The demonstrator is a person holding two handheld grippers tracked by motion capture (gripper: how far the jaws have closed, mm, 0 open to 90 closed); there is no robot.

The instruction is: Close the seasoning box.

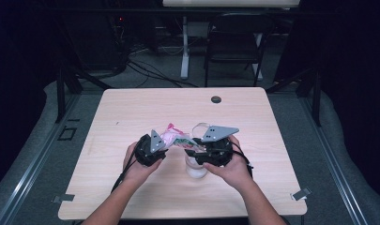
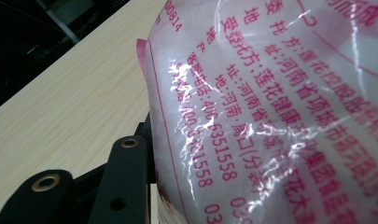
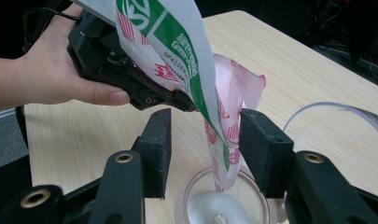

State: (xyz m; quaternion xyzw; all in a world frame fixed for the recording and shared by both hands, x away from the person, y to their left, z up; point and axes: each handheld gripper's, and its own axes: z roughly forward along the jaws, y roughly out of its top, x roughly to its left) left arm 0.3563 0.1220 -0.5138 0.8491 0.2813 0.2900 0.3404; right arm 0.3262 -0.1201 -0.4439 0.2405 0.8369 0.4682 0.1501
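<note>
Left gripper (image 1: 155, 149): clamped on the packet (image 3: 177, 51), tilting it so its corner drains downward.
Right gripper (image 3: 203, 140): jaws apart, straddling that corner without pressing (a guide).
Cup (image 3: 224, 205): at 6 o'clock beneath the packet, catching white powder.

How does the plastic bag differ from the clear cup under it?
The bag is soft, crinkled and printed in pink and green; the cup is rigid, clear and unprinted. The bag hangs tilted, held up off the table by the left gripper, its open corner pointing down; the cup stands upright on the table. Both hold white powder.
</note>
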